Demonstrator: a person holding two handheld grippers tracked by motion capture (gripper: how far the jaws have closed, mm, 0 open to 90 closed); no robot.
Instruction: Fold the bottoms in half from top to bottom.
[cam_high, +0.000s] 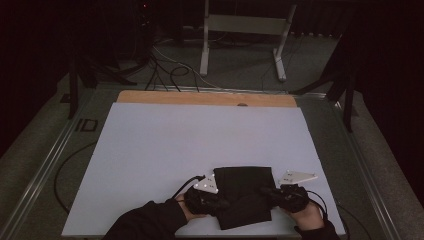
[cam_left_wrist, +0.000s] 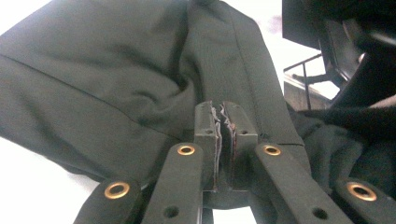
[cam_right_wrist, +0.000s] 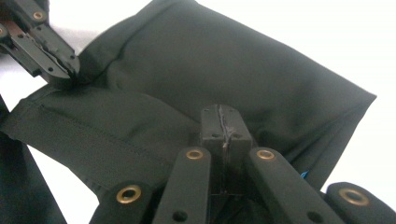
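- Black cloth (cam_high: 245, 192) lies folded flat on the white table (cam_high: 150, 160), between the two grippers, its long axis running away from the person.
- Left gripper (cam_high: 220, 202) reaches in level from the cloth's left edge, jaws nearly closed, nothing visibly pinched.
- Right gripper (cam_high: 267, 192) comes from the right edge, jaws shut tight, tips over the cloth.

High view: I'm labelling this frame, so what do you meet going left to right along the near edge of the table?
Left gripper → black cloth → right gripper, all on the pale table.
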